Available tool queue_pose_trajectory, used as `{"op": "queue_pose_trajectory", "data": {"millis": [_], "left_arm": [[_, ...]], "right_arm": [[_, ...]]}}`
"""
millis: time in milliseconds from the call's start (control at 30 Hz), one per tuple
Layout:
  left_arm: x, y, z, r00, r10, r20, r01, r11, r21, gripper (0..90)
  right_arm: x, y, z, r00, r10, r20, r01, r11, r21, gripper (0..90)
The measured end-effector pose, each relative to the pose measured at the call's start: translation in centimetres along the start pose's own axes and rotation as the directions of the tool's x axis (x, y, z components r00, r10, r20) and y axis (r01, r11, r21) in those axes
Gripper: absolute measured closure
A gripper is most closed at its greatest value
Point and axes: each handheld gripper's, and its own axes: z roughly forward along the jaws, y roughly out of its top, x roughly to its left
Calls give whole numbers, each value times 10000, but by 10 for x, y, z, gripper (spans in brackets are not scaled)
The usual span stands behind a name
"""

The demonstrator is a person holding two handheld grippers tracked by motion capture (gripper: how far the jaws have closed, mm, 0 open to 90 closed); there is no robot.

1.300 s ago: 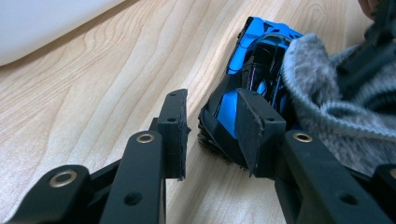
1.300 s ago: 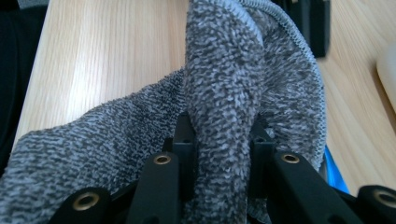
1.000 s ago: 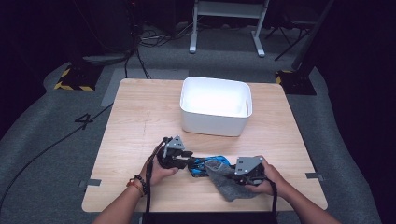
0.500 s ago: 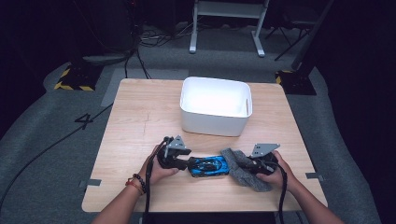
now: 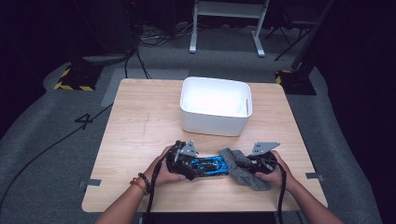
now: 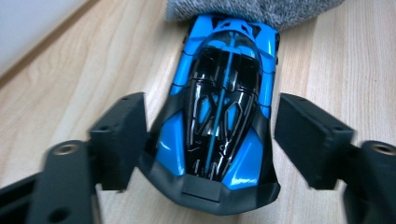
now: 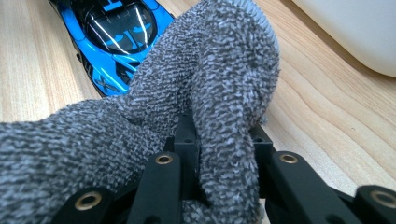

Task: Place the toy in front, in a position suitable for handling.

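A blue and black toy car (image 5: 211,165) lies on the wooden table (image 5: 140,126) near its front edge. My left gripper (image 5: 194,167) has one end of the car (image 6: 219,107) between its jaws. They have just been opening, and a gap shows beside the right pad, so it is open. My right gripper (image 5: 245,164) is shut on a grey knitted cloth (image 5: 243,170). The cloth (image 7: 210,84) bunches over its jaws and drapes onto the car's (image 7: 112,28) far end. In the left gripper view the cloth's edge (image 6: 247,9) covers that end.
A white plastic bin (image 5: 215,119) stands on the table just beyond the car, and its wall (image 7: 355,28) shows close by in the right gripper view. The table's front edge is close under both hands. Dark floor with cables surrounds the table.
The left jaws have opened from around the car. The right gripper has drawn the grey cloth to the right, uncovering most of the car.
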Motion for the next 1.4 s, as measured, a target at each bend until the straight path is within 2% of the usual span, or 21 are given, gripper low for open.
{"op": "queue_pose_trajectory", "data": {"millis": [100,167,233,300,333,400,433,467,500,567,633,700,800,867,1000,1067,1100,1133,1200,1267,1400], "left_arm": [[3,-3,-1,9995,-225,225,229,9995,-194,229],[4,-3,-3,9994,-264,218,269,9994,-227,230],[5,-3,-7,9998,-205,-72,203,9994,-270,240],[9,-2,-16,9975,-347,-618,308,9975,-637,238],[13,-2,-21,9943,-557,-908,481,9953,-838,238],[21,-3,-26,9816,-972,-1644,781,9898,-1190,250],[25,-5,-27,9732,-1176,-1976,935,9875,-1272,255],[29,-7,-26,9610,-1426,-2367,1167,9858,-1204,267],[35,-10,-24,9552,-1564,-2511,1321,9850,-1110,270],[41,-13,-20,9493,-1571,-2722,1400,9868,-812,277],[46,-16,-13,9539,-1579,-2552,1508,9874,-472,277],[48,-18,-9,9665,-1370,-2171,1329,9906,-334,278],[49,-17,-8,9676,-1384,-2112,1336,9903,-372,302],[50,-18,-9,9718,-1496,-1825,1454,9887,-365,336],[52,-18,-7,9738,-1598,-1615,1549,9870,-425,356],[52,-17,-6,9726,-1417,-1844,1366,9898,-400,329],[53,-15,-6,9705,-1301,-2031,1256,9915,-352,282],[54,-13,-5,9686,-1364,-2080,1295,9905,-465,252],[55,-11,-5,9768,-1551,-1473,1461,9868,-702,253],[53,-9,-2,9782,-1370,-1558,1306,9902,-504,254],[50,-9,-3,9820,-1434,-1230,1389,9893,-446,325]], "right_arm": [[2,3,-2,9993,-144,343,139,9998,153,668],[7,5,-5,9980,-93,633,80,9998,194,567],[15,5,-8,9995,84,314,-88,9999,128,457],[25,5,-5,9999,90,135,-93,9997,242,372],[30,6,-2,9998,-55,211,48,9995,322,347],[37,7,6,9984,-78,561,62,9996,282,279],[39,8,9,9981,-85,615,70,9997,236,252],[40,10,12,9973,-89,724,71,9997,253,230],[41,11,14,9969,-80,785,60,9996,260,211],[43,14,17,9956,-198,916,170,9994,311,186],[45,16,18,9932,-410,1088,373,9987,358,176],[46,17,19,9921,-494,1149,454,9983,375,172],[47,17,20,9916,-491,1200,453,9984,346,167],[47,17,20,9908,-493,1261,456,9985,319,156],[49,17,20,9886,-684,1339,645,9974,330,164],[47,16,20,9893,-521,1360,481,9983,324,149],[46,15,21,9908,-430,1286,394,9988,301,149],[45,15,21,9914,-404,1241,369,9988,310,149],[45,15,21,9918,-381,1222,343,9989,331,148],[45,15,21,9903,-430,1318,393,9988,300,148],[44,14,21,9898,-392,1372,361,9990,247,145]]}}
